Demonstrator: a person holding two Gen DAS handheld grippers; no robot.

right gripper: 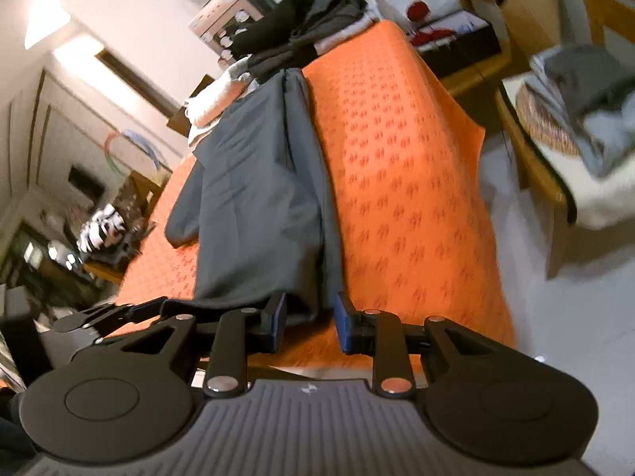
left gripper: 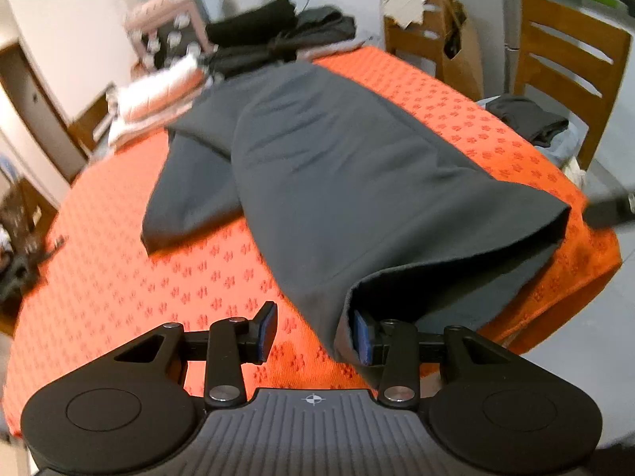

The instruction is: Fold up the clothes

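Note:
A dark grey garment [left gripper: 337, 182] lies lengthwise on the orange patterned tablecloth [left gripper: 131, 277], one sleeve spread to the left. Its near hem droops over the table's front edge. My left gripper [left gripper: 315, 331] is open at the hem's near left corner, and the cloth hangs against the right fingertip [left gripper: 363, 337]. In the right wrist view the same garment [right gripper: 258, 206] runs away from me. My right gripper [right gripper: 309, 323] is open with the hem's near right corner between its jaws. The left gripper [right gripper: 119, 313] shows at the lower left of that view.
A pile of dark clothes [left gripper: 278, 35] and folded white and pink cloth [left gripper: 154, 95] sit at the table's far end. A wooden chair [left gripper: 563, 79] with clothes [left gripper: 528, 119] on it stands to the right. A small appliance [left gripper: 166, 23] stands behind.

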